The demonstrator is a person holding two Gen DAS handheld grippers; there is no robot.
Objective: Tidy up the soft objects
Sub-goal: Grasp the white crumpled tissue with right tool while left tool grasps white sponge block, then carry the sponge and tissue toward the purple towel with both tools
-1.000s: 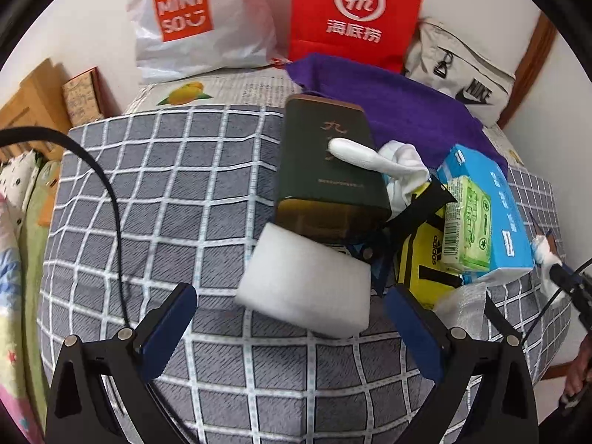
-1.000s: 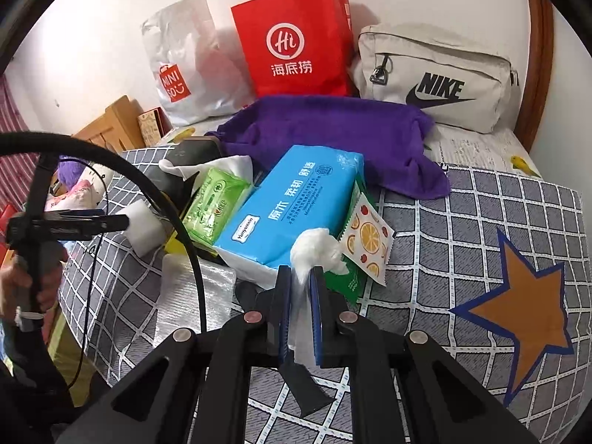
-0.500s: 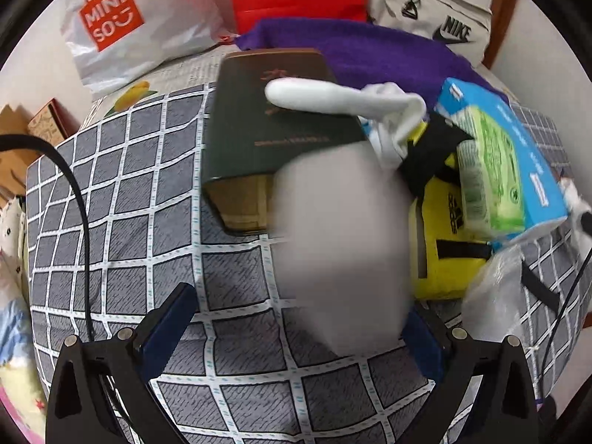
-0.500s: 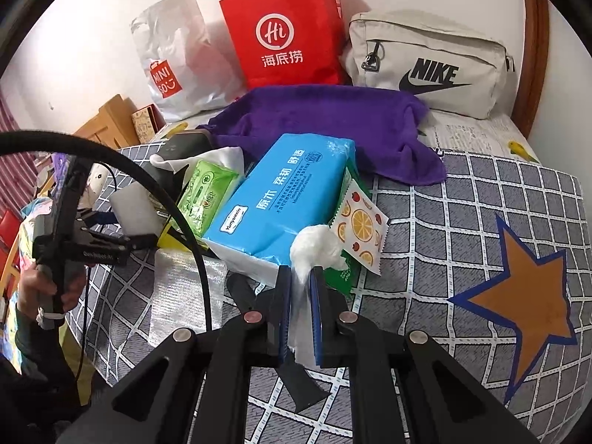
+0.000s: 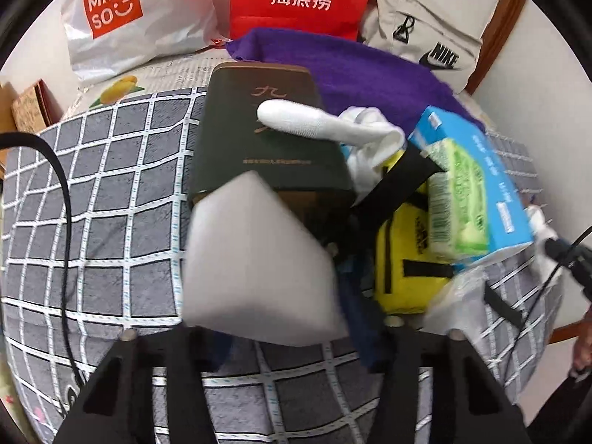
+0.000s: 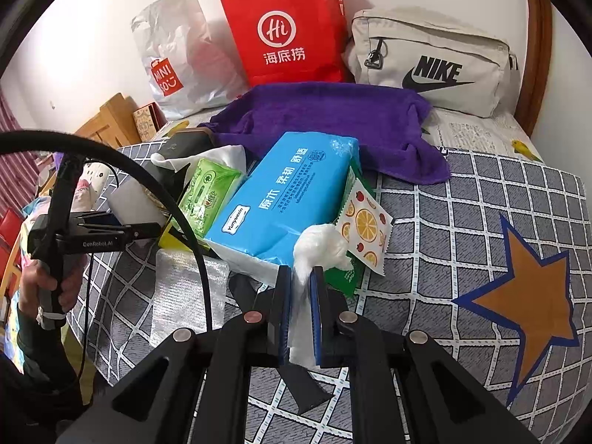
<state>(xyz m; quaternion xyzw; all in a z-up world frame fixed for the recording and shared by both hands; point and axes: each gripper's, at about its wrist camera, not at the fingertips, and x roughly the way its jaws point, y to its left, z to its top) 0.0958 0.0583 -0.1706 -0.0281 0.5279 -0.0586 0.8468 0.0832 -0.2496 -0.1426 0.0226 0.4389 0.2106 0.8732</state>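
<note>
Setting: home bedroom. Evidence: a bed [image 6: 481, 199] with grey checked cover, wooden headboard post [image 6: 536, 48] against a white wall. Shopping bags, one red [image 6: 285, 26] and one white plastic [image 6: 177, 51], and a beige sports pouch [image 6: 429, 59] line the wall; a purple towel [image 6: 333, 118] lies on the cover.

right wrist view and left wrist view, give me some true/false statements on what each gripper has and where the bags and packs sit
1. The right gripper is shut on a white tissue. True.
2. The left gripper's jaws have a white foam block between them. True; the jaws are closing on it.
3. The green wipes pack lies to the right of the blue tissue pack in the right wrist view. False; it lies to its left.
4. The red paper bag lies flat on the purple towel. False; it stands upright behind the towel.
5. The Nike bag is black. False; it is off-white with a black logo.
</note>
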